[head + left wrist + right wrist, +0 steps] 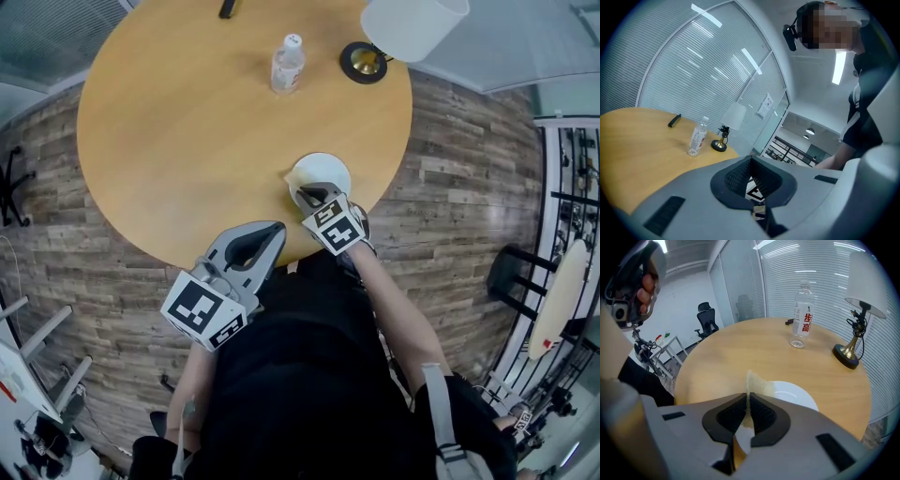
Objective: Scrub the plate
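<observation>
Near the lower edge of the table (pixel 187 141), the right gripper (pixel 307 195) hid part of the plate (pixel 326 171), its jaws clamped on a thin cloth (pixel 757 383); the left gripper (pixel 270 231) was closed, empty.

Plate (pixel 328 170) half behind right hand-held gripper (pixel 312 196)

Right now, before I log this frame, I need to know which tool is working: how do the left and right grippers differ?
The right gripper is shut on a yellowish cloth; the left gripper is shut on nothing. The right gripper is over the white plate on the table; the left gripper is held back at the table's near edge, away from the plate. Both are grey and carry a marker cube.
</observation>
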Tool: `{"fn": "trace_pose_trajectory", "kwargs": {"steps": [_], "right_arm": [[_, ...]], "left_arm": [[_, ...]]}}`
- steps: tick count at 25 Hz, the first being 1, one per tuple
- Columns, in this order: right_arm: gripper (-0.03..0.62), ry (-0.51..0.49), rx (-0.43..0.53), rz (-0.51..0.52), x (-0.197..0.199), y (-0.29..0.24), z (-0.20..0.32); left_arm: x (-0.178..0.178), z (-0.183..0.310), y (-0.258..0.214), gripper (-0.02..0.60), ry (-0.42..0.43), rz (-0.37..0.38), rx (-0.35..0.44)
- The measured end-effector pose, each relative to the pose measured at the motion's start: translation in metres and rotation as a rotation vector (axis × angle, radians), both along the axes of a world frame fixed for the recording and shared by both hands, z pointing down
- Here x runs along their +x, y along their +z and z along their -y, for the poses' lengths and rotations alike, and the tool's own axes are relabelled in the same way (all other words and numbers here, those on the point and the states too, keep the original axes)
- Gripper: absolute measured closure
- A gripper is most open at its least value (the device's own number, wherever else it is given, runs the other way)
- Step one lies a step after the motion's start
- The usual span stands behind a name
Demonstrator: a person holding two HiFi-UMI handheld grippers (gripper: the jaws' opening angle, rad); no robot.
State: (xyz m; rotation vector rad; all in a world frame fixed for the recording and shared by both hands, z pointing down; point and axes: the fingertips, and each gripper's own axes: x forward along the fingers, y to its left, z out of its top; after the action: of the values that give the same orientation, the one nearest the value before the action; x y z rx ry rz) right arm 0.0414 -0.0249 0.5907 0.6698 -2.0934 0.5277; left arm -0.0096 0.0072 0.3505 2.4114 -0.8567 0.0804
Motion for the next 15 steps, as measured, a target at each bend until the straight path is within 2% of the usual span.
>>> {"fn": "trace_pose_trajectory", "kwargs": {"steps": [15], "right_arm": [[0.566, -0.011, -0.051, -0.002, 0.003, 0.005, -0.03]], "left_arm": [[0.002, -0.001, 0.003, 0.571, 0.001, -0.01, 0.008]]}}
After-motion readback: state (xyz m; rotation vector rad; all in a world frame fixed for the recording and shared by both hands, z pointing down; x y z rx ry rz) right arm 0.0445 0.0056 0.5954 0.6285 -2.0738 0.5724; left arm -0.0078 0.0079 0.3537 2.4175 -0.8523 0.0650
